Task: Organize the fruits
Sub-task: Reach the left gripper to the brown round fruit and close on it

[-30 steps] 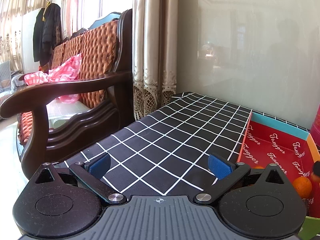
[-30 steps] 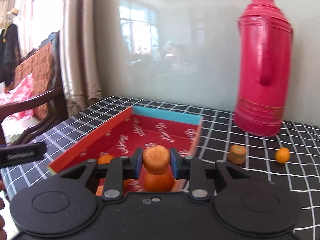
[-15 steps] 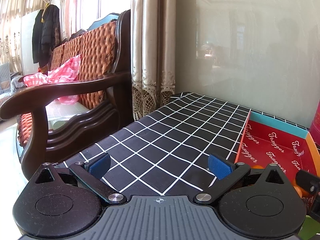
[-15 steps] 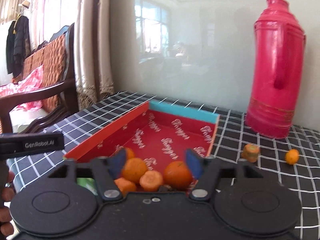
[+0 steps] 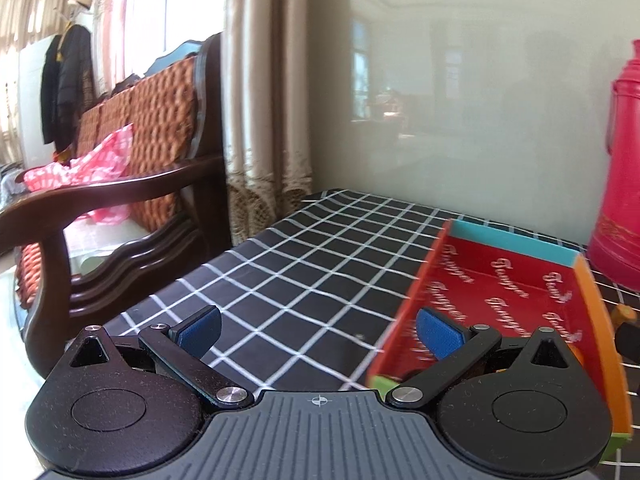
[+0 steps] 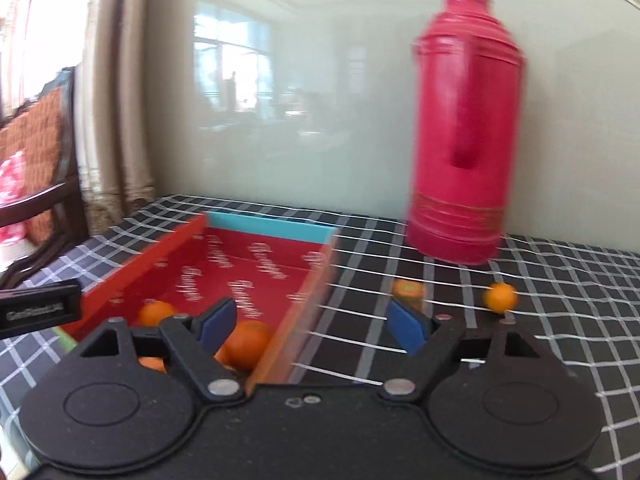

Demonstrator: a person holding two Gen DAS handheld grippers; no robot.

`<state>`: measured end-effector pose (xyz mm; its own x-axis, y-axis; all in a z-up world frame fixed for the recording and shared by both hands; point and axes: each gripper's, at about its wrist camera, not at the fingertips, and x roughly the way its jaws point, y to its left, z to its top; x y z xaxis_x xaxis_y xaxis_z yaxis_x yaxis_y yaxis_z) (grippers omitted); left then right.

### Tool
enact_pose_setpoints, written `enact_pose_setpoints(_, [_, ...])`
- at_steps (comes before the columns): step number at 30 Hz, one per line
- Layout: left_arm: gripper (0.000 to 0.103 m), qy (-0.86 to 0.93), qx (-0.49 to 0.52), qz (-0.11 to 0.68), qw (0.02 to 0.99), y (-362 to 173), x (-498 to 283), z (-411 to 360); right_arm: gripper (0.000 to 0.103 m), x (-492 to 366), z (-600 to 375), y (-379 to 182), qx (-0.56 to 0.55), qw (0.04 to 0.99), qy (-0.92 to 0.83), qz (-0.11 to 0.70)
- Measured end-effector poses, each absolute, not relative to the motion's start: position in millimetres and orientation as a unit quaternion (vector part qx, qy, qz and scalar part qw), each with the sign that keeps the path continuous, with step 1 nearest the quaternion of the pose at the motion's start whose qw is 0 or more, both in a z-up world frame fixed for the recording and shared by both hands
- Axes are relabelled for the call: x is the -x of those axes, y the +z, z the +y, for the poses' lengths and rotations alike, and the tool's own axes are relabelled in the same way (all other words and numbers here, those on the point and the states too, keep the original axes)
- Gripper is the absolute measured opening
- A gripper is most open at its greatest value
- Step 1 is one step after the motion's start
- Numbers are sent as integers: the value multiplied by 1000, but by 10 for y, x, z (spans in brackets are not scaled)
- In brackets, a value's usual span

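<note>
A red cardboard box with a blue far wall lies on the checked tablecloth and holds several oranges, one near its right wall and one near its left wall. My right gripper is open and empty, over the box's right wall. Two oranges lie on the cloth to the right, one close to the box and one farther right. My left gripper is open and empty, low over the cloth at the box's left front corner.
A tall red thermos stands behind the loose oranges, against the glossy wall. A wooden armchair stands left of the table, curtains behind it. The left gripper's body shows at the right wrist view's left edge.
My right gripper opened and dropped its orange into the box, then swung right towards the loose oranges. My left gripper shifted right, closer to the box.
</note>
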<state>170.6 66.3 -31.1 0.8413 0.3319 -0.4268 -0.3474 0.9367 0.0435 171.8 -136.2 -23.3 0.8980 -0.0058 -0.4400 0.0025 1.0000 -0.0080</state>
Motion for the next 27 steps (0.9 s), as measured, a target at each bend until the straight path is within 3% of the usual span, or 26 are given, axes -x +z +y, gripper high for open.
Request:
enact_pose_setpoints(6, [103, 130, -2, 198, 972, -262, -1662, 273, 81, -1625, -1752, -284, -8, 970, -95, 225])
enact_pose_setpoints(10, [103, 92, -18, 187, 978, -244, -1633, -39, 96, -1524, -2003, -312, -4, 960, -174, 218])
enact_pose_setpoints(27, [102, -57, -73, 227, 969, -387, -2005, -1281, 97, -798, -3107, -323, -44, 908, -384, 164])
